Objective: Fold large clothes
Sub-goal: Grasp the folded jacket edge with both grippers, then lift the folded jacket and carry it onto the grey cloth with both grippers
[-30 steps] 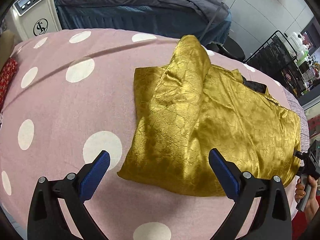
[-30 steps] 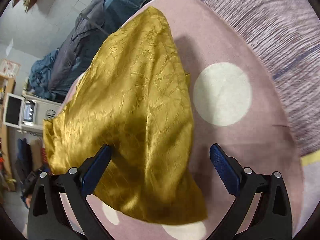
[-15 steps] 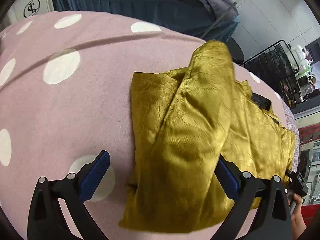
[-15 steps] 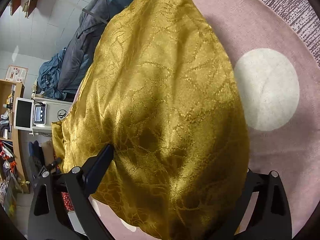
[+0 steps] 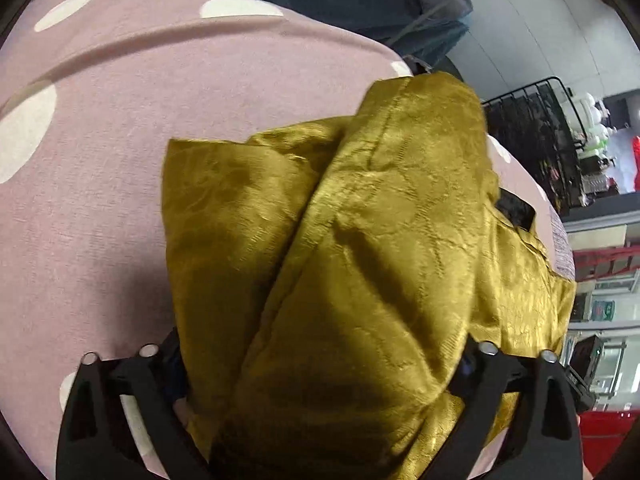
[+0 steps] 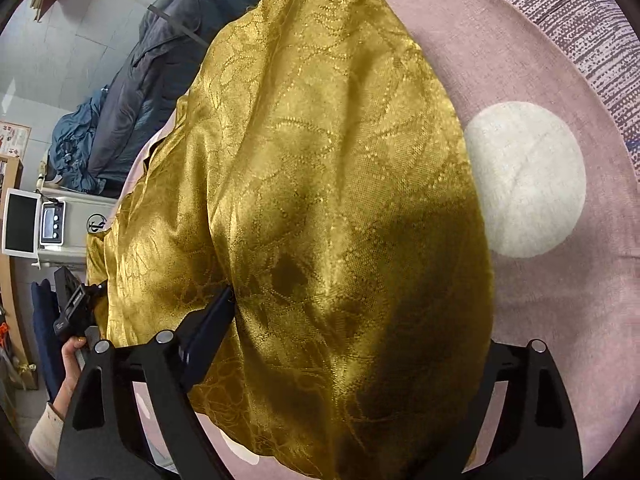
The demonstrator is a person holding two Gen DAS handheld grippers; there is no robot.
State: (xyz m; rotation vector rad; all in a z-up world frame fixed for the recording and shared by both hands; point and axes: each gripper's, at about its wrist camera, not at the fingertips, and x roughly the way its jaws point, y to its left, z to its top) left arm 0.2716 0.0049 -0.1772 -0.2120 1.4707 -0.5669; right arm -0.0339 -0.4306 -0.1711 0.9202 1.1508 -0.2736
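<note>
Lying on the pink spotted cover: one gold garment, partly folded, a sleeve or flap already laid across the body. Left gripper: jaws wide but just been closing, straddling the garment's near-left end, cloth bunched between them; whether the pads press yet, I cannot tell. Right gripper: likewise closing over the near-right end, cloth between, grip unclear. Remaining, by my judgement: clamp both ends, carry the near edge over, flatten.
</note>
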